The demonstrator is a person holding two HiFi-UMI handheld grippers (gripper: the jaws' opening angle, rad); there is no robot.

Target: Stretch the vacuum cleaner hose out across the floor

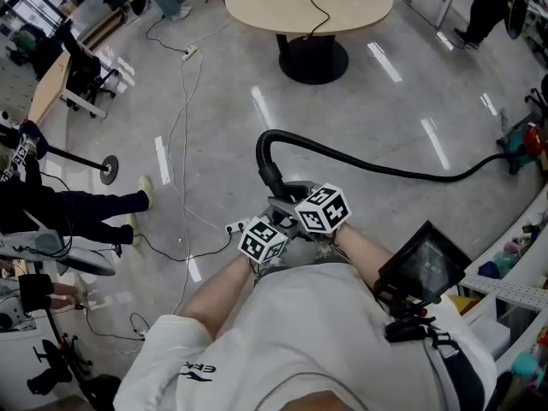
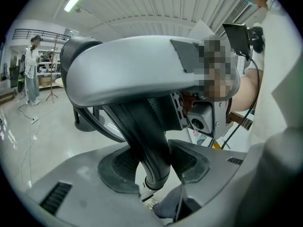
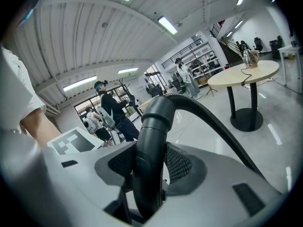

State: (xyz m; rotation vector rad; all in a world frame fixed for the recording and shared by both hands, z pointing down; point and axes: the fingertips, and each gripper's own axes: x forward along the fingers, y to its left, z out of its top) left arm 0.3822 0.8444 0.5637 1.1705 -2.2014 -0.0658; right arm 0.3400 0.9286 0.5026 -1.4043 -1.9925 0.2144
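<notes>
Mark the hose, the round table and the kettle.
hose [image 1: 385,171], head view, on its ribbed middle stretch.
round table [image 1: 265,7], head view, on the bare tabletop.
kettle [image 3: 249,57], right gripper view, on its body.

Bright, even light falls from long ceiling tubes [image 3: 165,25], which lay white streaks of glare on the polished floor [image 1: 360,118] in the head view. Shadows are faint and soft. Both gripper views bend hard toward dark, rounded edges. The near shells of the left gripper [image 2: 154,167] and right gripper [image 3: 150,167] are blurred. A dull sheen lies on the hose [image 3: 156,115].
</notes>
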